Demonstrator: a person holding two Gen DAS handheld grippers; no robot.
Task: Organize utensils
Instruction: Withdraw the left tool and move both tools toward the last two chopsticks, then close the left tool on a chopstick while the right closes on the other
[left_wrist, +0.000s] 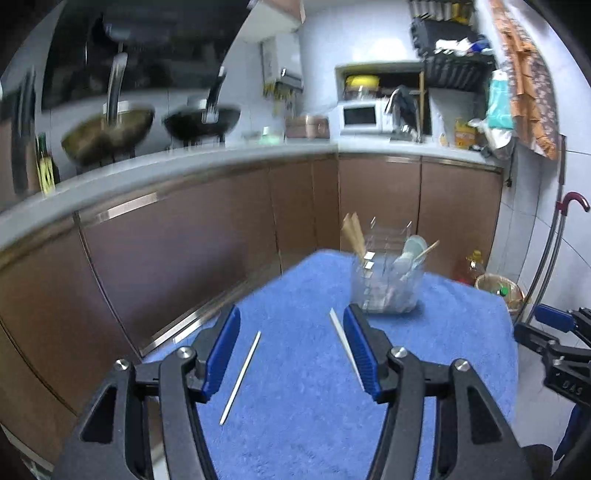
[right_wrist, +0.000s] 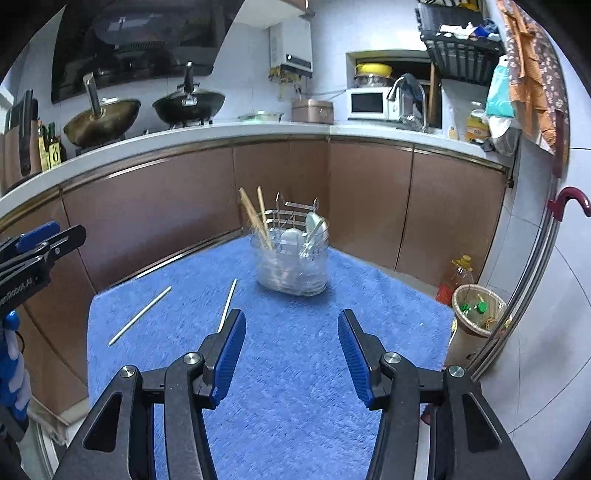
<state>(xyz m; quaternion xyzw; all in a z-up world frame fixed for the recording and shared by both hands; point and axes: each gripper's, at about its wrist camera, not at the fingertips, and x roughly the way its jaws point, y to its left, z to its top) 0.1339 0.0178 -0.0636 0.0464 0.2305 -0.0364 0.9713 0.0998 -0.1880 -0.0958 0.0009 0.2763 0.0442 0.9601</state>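
Two white chopsticks lie loose on the blue towel (right_wrist: 295, 369); in the right wrist view the left chopstick (right_wrist: 140, 315) slants across the left middle of the frame, and the right chopstick (right_wrist: 228, 304) lies near the centre, its near end hidden behind the left blue pad of the right gripper (right_wrist: 291, 339). In the left wrist view one chopstick (left_wrist: 241, 376) lies between the pads of the left gripper (left_wrist: 291, 332), not touched by them; the other (left_wrist: 341, 332) runs just beside the right pad and passes behind it. The utensil holder (right_wrist: 291, 254), a clear tub with a wire rack, stands at the far edge of the towel, centre of the frame; wooden chopsticks (right_wrist: 255, 219) and pale spoons (right_wrist: 314, 225) stick up from it. Both grippers stand moderately wide with nothing held. Behind run brown cabinets (right_wrist: 166, 206) under a pale counter; two woks (right_wrist: 103, 118) sit upper left, a microwave (right_wrist: 369, 103) upper right.
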